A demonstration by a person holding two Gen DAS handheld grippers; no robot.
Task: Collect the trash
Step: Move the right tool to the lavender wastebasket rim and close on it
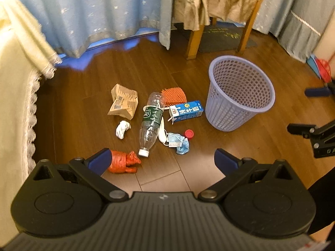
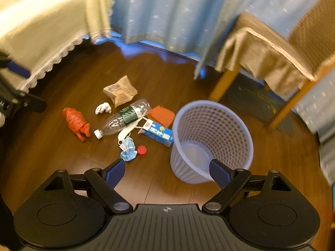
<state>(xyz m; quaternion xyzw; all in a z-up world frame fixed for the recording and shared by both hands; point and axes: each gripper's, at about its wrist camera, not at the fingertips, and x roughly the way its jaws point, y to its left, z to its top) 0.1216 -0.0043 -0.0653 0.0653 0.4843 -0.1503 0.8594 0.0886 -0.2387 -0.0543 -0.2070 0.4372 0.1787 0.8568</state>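
The left claw (image 1: 162,160) finger hides part of the red bag (image 1: 123,164).

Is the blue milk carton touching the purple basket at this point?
Cannot tell. In the left wrist view a thin strip of floor seems to separate the milk carton from the basket; in the right wrist view the carton's end meets the basket wall.

Bottle (image 1: 151,123) lies left of carton (image 1: 186,110) — basket (image 1: 240,93) stands right of both.
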